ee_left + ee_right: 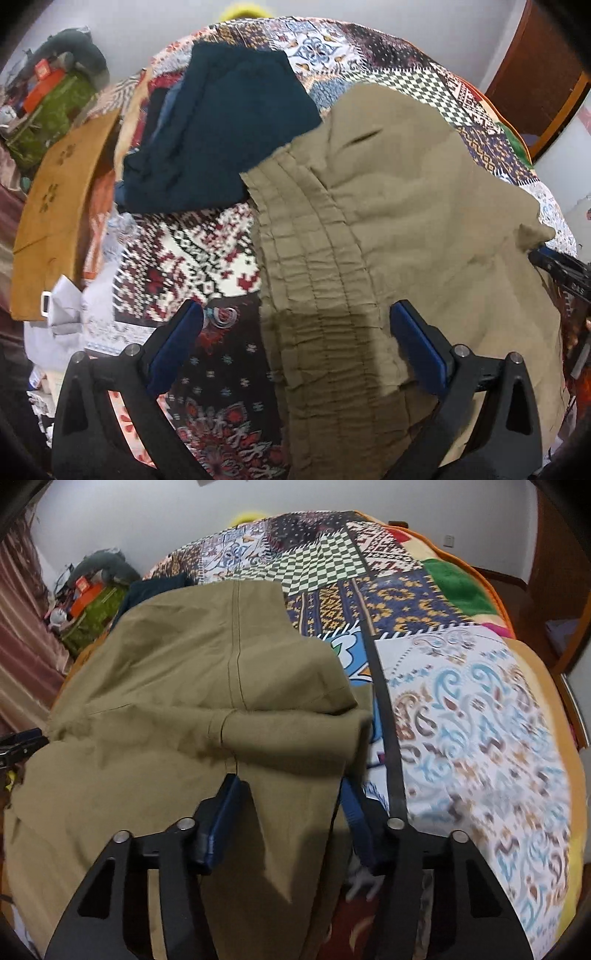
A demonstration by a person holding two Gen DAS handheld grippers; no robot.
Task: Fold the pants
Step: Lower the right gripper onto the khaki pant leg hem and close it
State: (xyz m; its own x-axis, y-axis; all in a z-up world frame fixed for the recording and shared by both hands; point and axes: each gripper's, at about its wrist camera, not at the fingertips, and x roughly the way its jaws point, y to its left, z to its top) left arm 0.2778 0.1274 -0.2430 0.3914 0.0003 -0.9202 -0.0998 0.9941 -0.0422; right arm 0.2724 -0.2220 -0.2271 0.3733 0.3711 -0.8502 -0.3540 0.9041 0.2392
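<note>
Left claw (295, 347) jaws wide apart, straddling the pants (388, 229) waistband edge. Right claw (291, 808) half closed around a fold, pads not visibly pinching. Pants lie on the quilt (480, 716), right of the navy garment (221, 133). Advice: pinch both layers fully before lifting.

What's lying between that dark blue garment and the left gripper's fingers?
Patterned bedspread and the khaki pants' gathered waistband, seen in the left wrist view.

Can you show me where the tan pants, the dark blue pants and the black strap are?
Tan pants (424, 206), left wrist view, on the flat seat cloth.
Dark blue pants (229, 122), left wrist view, mid-fabric.
Black strap (386, 716), right wrist view, halfway along it.
</note>
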